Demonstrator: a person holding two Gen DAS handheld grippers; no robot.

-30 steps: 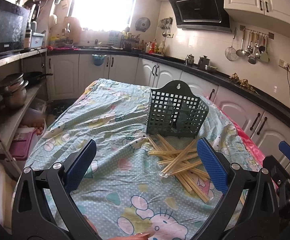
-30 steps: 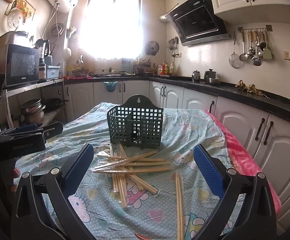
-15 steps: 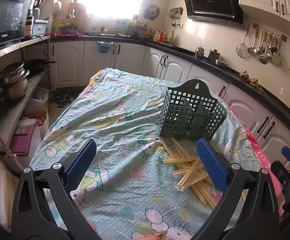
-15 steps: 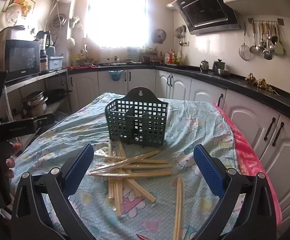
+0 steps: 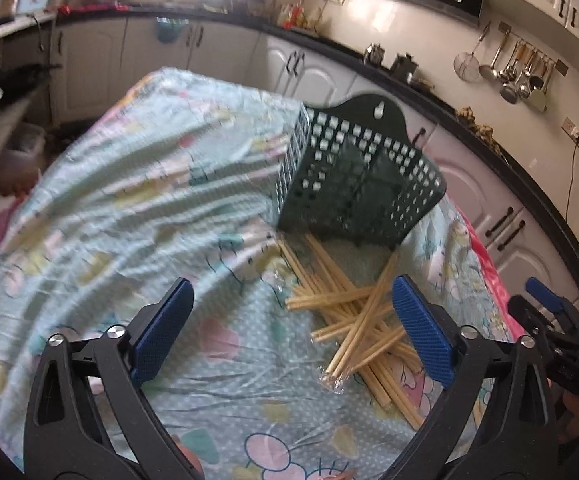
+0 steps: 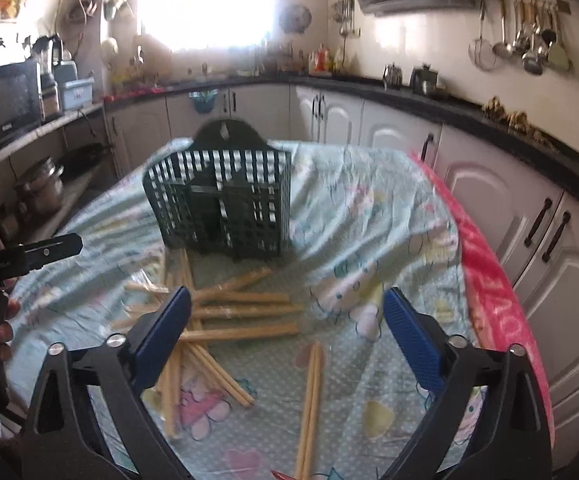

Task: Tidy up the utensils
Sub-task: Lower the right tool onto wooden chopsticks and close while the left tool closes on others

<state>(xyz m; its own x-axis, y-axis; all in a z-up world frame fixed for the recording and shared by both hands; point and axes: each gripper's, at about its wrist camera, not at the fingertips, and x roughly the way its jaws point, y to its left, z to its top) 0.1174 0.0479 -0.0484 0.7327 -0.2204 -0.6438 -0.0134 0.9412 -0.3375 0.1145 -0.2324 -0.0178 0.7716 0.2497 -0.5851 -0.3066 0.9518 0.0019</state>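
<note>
Where they cross, pale chopsticks [image 6: 245,312] look wrapped.

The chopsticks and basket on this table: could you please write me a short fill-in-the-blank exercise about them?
1. The chopsticks lie scattered on the ____, none yet inside the basket.
2. The basket is dark ____ with a grid of holes.
3. One pair of chopsticks lies apart from the pile, nearer the ____ tool.
4. Both tools hold ____; the left tool is open too.

Missing words: tablecloth; green; right; nothing
</note>
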